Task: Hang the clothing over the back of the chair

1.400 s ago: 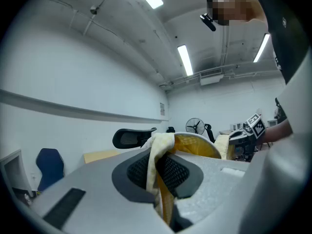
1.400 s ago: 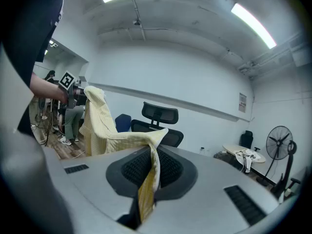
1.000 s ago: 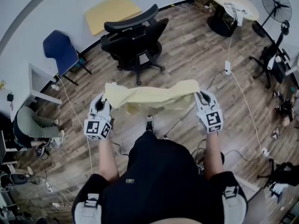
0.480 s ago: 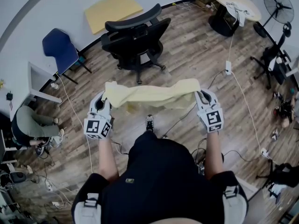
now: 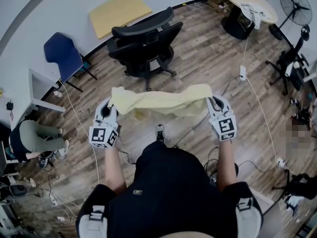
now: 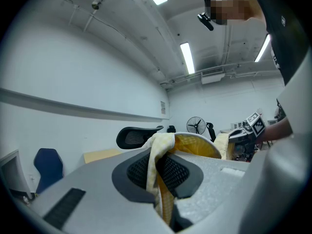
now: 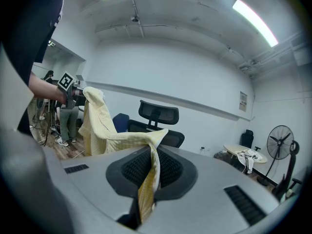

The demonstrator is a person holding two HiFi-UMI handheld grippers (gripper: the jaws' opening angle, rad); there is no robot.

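A pale yellow garment (image 5: 161, 102) hangs stretched between my two grippers at chest height. My left gripper (image 5: 110, 106) is shut on its left end, and the cloth (image 6: 163, 169) is pinched between the jaws in the left gripper view. My right gripper (image 5: 212, 101) is shut on the right end, with yellow cloth (image 7: 148, 179) drooping out between its jaws. The black office chair (image 5: 143, 41) stands on the wood floor just beyond the garment, its headrest (image 7: 158, 112) and back (image 7: 165, 135) facing me. The garment hangs apart from the chair.
A blue chair (image 5: 62, 51) stands at the left by a white desk (image 5: 42, 86). A yellow board (image 5: 119, 11) leans at the wall. A round table (image 5: 245, 4) and a fan (image 5: 293, 4) are at the far right. Cables (image 5: 257, 103) run across the floor. A person (image 5: 34, 135) sits at the left.
Both grippers have carried the stretched garment a little toward the black chair, which has shifted slightly in the head view. The grip on both ends is unchanged.
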